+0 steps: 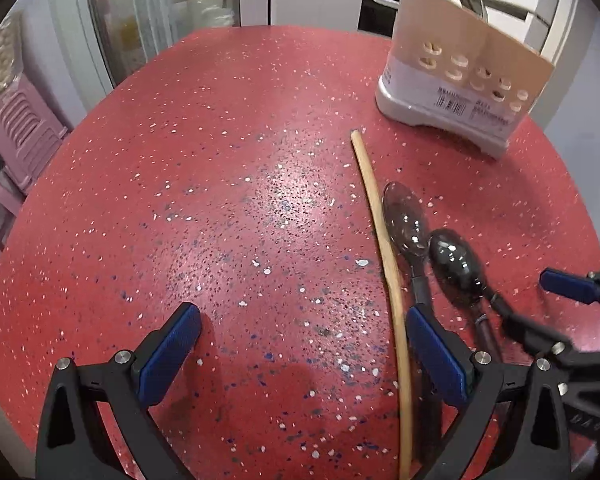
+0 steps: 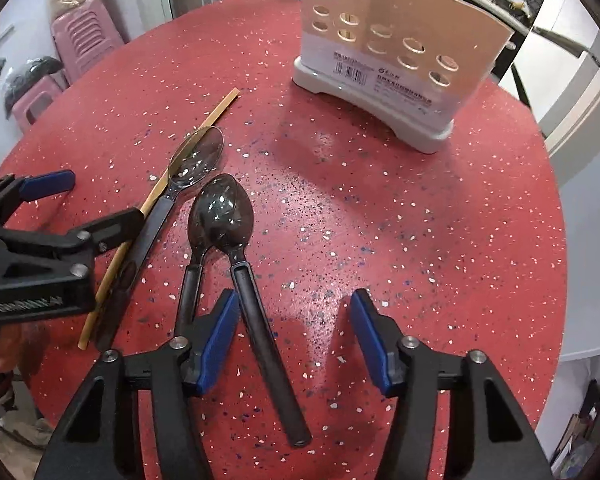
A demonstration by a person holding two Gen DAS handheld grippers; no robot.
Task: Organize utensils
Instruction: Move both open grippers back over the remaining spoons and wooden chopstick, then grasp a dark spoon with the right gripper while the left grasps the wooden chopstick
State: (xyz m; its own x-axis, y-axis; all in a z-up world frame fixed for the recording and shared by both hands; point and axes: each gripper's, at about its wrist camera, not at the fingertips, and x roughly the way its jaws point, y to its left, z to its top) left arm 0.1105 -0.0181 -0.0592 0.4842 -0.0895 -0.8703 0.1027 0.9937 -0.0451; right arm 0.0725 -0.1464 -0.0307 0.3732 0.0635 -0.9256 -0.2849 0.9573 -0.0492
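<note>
Right gripper (image 2: 292, 344): jaws apart, gripping nothing, straddling handle of dark translucent plastic spoon (image 2: 236, 240), positioned for pickup. Left gripper (image 1: 300, 360): open, empty, bamboo chopstick (image 1: 384, 248) between jaws. Beige perforated utensil holder (image 2: 396, 56) stands beyond, well apart, as destination.

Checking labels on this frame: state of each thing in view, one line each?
left gripper: open, empty.
right gripper: open, spoon handle between jaws, not pinched.
chopstick: flat on table.
clear spoon: flat, beside chopstick.
two dark spoons: bowls stacked, handles splayed.
utensil holder: upright, utensils inside.
</note>
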